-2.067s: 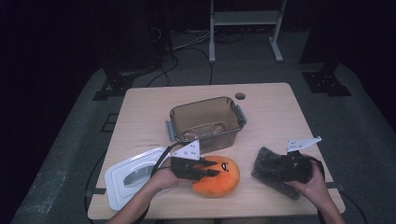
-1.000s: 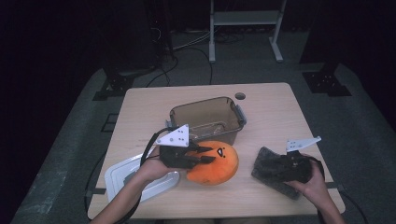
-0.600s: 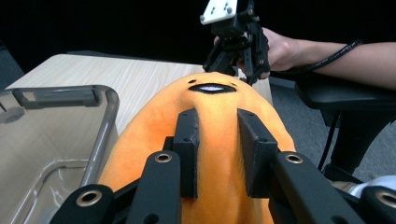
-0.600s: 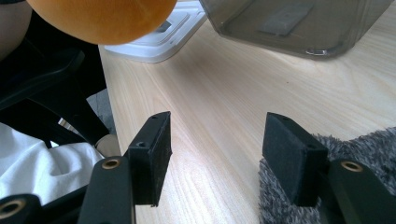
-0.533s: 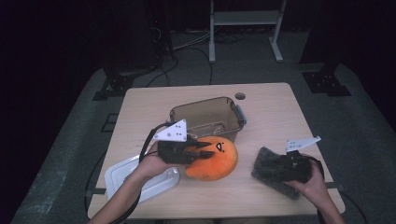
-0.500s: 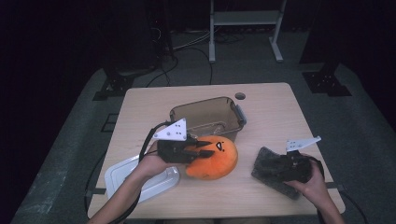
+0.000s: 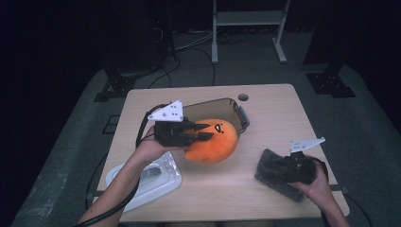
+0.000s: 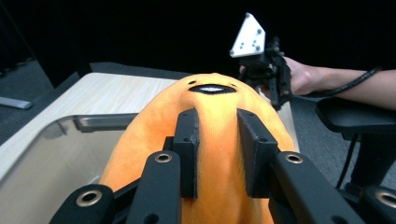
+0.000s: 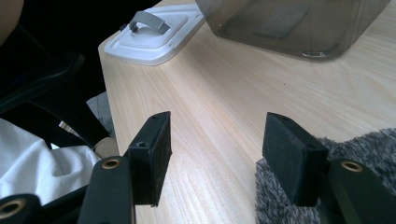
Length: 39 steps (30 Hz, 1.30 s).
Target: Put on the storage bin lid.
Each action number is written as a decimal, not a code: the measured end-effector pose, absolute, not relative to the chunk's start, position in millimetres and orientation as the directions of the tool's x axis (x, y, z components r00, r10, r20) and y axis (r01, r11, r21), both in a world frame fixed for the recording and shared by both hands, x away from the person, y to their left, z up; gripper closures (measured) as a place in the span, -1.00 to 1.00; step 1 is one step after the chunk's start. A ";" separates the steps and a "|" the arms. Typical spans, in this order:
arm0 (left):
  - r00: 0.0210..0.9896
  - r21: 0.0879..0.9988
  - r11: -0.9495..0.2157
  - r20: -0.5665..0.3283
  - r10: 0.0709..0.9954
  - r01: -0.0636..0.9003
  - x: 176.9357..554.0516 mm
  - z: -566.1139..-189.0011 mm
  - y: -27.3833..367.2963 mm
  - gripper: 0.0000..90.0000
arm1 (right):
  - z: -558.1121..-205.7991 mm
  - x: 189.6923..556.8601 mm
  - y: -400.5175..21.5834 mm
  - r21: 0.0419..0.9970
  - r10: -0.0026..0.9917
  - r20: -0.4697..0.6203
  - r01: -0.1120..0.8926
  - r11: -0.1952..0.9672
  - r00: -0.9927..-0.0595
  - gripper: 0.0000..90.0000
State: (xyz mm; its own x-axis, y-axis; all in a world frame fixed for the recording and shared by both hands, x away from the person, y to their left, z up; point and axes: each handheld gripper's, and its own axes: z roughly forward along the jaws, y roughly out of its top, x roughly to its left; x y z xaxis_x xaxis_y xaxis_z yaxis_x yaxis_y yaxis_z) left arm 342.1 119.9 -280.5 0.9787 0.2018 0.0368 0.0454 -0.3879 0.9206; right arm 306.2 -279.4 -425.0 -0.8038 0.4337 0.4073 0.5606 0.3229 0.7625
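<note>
1 left hand-held gripper (image 7: 201, 134) clamps orange plush (image 7: 215, 142) above bin rim (image 7: 239, 118); right hand-held gripper (image 9: 215, 154) apart.

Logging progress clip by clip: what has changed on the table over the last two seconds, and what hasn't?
The left gripper, shut on the orange plush toy, has lifted it off the table and carried it up to the rim of the clear bin. Unchanged: the right gripper, open, rests at the grey fuzzy cloth; the white lid lies at the near left corner.
</note>
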 end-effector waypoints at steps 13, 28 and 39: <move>0.969 0.918 -0.392 0.045 0.243 0.055 366.3 -273.8 128.9 0.59 | -424.8 307.7 -280.0 0.764 0.433 0.408 0.560 0.320 -0.804 -0.09; 0.962 0.923 -0.379 0.042 0.271 0.067 392.2 -270.7 131.7 0.59 | -427.4 309.2 -284.3 0.764 0.430 0.411 0.561 0.318 -0.804 -0.09; 0.960 0.917 -0.391 0.039 0.278 0.076 407.3 -274.2 134.5 0.60 | -428.8 309.3 -285.1 0.761 0.428 0.417 0.566 0.317 -0.801 -0.09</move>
State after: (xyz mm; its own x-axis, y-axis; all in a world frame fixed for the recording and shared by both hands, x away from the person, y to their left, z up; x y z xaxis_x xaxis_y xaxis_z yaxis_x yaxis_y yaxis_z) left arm 407.3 134.5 -274.2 0.9599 0.2777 0.0386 0.0764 -0.3915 0.9170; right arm 309.3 -285.1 -428.8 -0.8015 0.4285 0.4172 0.5657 0.3169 0.7613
